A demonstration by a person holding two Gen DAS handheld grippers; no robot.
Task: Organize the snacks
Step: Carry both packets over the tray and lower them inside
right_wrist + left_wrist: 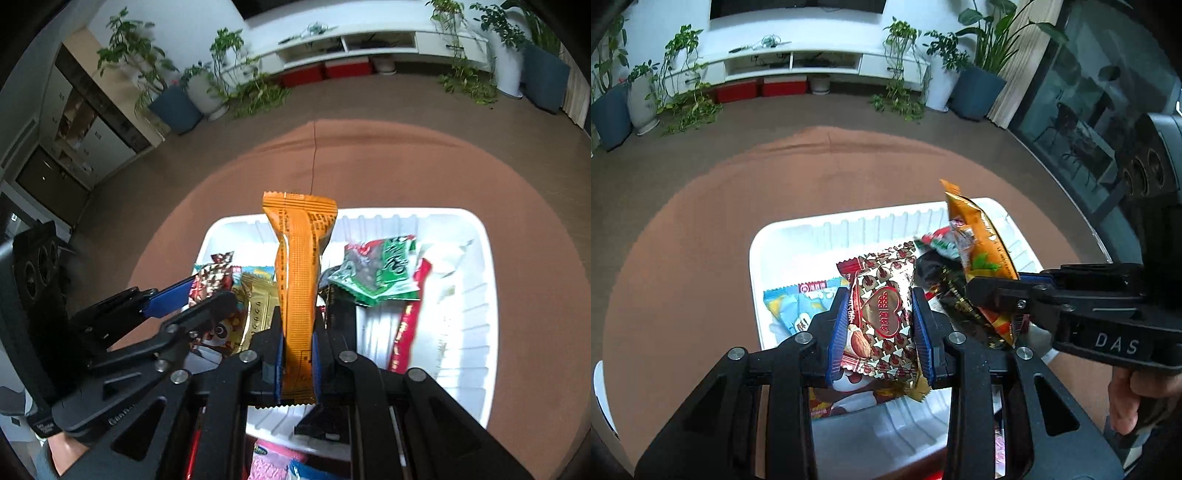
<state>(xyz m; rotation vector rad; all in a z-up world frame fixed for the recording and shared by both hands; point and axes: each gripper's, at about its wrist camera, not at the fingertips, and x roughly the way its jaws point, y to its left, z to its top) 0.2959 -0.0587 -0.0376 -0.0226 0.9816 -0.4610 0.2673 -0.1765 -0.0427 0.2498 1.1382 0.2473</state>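
My left gripper [881,325] is shut on a red and gold patterned snack packet [882,306] with a heart and an almond on it, held above the white tray [757,258]. My right gripper [297,354] is shut on a long orange packet [299,277] that stands upright over the same tray [487,295]. In the left wrist view the right gripper [982,280] comes in from the right with the orange packet [979,236]. The right wrist view shows the left gripper [210,290] at the left, holding the patterned packet [214,273].
Inside the tray lie a blue packet [798,302], a green packet [384,269], a long red packet [406,325], a gold packet [258,306] and a black packet [945,288]. A pink packet [266,461] lies near the tray's front edge. Round brown table beneath; potted plants beyond.
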